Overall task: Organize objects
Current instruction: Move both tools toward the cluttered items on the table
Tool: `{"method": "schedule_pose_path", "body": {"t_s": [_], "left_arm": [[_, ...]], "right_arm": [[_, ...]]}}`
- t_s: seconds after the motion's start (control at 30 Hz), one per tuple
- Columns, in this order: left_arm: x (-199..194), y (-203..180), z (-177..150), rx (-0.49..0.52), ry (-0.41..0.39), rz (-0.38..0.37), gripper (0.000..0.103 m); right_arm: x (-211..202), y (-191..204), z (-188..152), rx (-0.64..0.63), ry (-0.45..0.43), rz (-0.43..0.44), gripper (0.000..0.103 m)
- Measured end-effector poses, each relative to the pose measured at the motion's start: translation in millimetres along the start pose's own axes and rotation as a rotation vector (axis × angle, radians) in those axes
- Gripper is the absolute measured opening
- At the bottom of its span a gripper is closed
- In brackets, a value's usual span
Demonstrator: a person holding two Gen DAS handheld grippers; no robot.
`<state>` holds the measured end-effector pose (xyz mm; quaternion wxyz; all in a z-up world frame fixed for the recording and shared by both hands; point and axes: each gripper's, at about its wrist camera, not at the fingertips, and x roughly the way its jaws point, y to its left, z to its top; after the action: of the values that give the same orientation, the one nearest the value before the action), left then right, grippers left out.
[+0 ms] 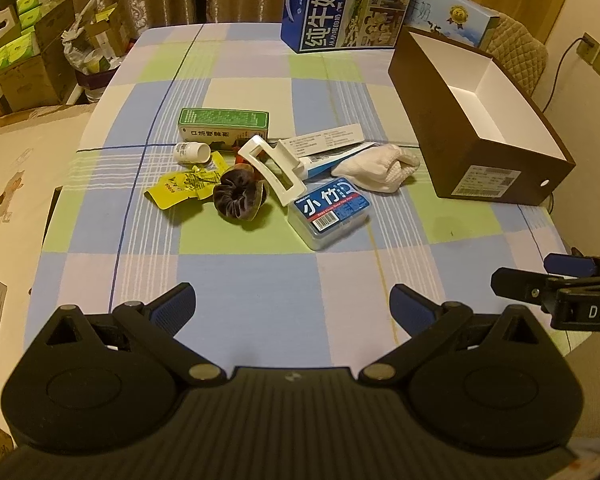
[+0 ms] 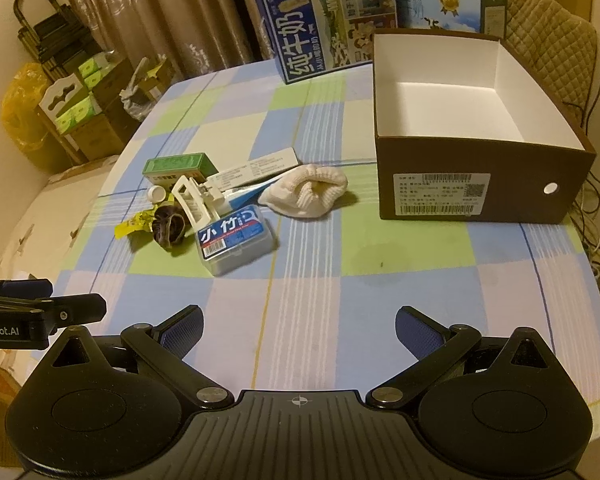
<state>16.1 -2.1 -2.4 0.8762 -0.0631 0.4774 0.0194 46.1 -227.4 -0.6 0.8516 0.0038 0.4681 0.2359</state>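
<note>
While both the left gripper (image 1: pixel 290 308) and right gripper (image 2: pixel 298 330) hung spread and empty, the box (image 2: pixel 476 152) at right held nothing, clutter (image 2: pixel 236 236) unsorted at left.

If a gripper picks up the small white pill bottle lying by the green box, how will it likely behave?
The pill bottle lies on its side, so a nudge would probably roll it across the tablecloth. Its smooth, rounded plastic may slip between flat pads. It looks small and rigid, likely light, though its contents cannot be seen.
</note>
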Motion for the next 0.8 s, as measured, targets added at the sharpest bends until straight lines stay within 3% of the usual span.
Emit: {"method": "schedule_pose_path", "body": {"t_s": [0.8], "left_arm": [[23.9, -43.8, 20.8, -0.086, 0.025, 0.077, 0.102]], "right_arm": [[17.9, -45.5, 35.9, -0.122, 0.043, 0.073, 0.1]]}}
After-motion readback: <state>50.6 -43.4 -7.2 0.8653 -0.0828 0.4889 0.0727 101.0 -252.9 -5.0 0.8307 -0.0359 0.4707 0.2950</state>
